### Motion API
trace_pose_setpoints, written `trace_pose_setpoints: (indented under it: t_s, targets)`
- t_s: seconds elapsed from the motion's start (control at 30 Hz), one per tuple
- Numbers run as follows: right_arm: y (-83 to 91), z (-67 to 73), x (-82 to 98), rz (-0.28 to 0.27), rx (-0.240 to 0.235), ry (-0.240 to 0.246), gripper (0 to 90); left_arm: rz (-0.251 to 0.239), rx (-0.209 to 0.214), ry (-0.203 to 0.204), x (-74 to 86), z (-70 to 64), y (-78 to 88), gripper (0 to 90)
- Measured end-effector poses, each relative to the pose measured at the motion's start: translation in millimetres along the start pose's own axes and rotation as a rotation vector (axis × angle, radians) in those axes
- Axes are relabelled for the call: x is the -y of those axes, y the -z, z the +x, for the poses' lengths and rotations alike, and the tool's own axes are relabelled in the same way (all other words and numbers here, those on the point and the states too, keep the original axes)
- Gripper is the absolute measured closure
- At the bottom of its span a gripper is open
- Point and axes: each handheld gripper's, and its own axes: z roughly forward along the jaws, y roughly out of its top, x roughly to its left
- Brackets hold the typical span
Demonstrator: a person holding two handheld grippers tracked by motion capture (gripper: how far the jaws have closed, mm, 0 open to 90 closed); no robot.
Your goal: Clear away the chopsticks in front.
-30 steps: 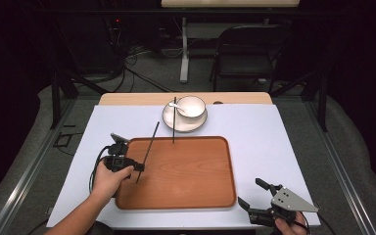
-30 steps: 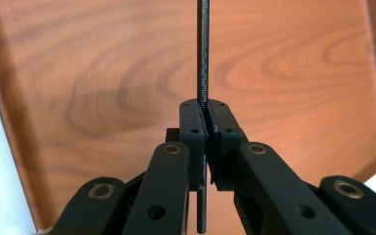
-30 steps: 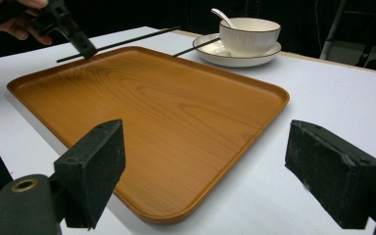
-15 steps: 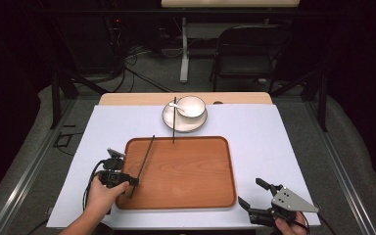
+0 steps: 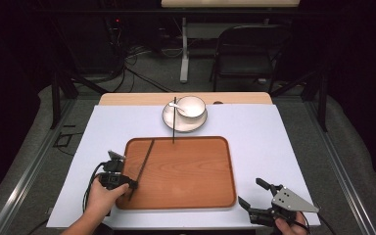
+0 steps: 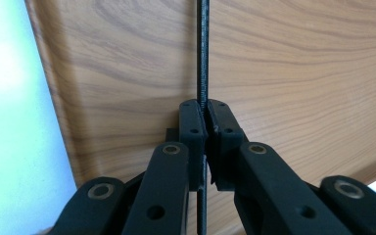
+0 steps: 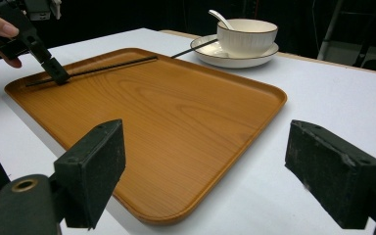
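My left gripper has come down toward the near left corner of the wooden tray, and the black chopstick it carries has dropped with it. A second ago the stick stood tilted up off the wood, reaching toward the plate; it now lies low along the tray's left side, at or very near the surface. In the left gripper view the jaws are pressed together on the chopstick, pinching it near its lower end.

The second chopstick leans on the plate with its tip over the tray's far rim, untouched. Bowl and spoon sit on the plate.

My right gripper has not moved: jaws spread, empty, parked off the near right corner.

Judgement: first chopstick is placed; release is due next, then the second.
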Motion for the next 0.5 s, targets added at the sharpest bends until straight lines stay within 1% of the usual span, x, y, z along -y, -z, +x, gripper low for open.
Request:
trace_pose_setpoints:
  t_s: [0.5]
  targets:
    - [0.0, 0.3, 0.0, -0.001, -0.001, 0.002, 14.4, -0.011, 0.013, 0.001, -0.5, -0.1, 0.6, 83.1]
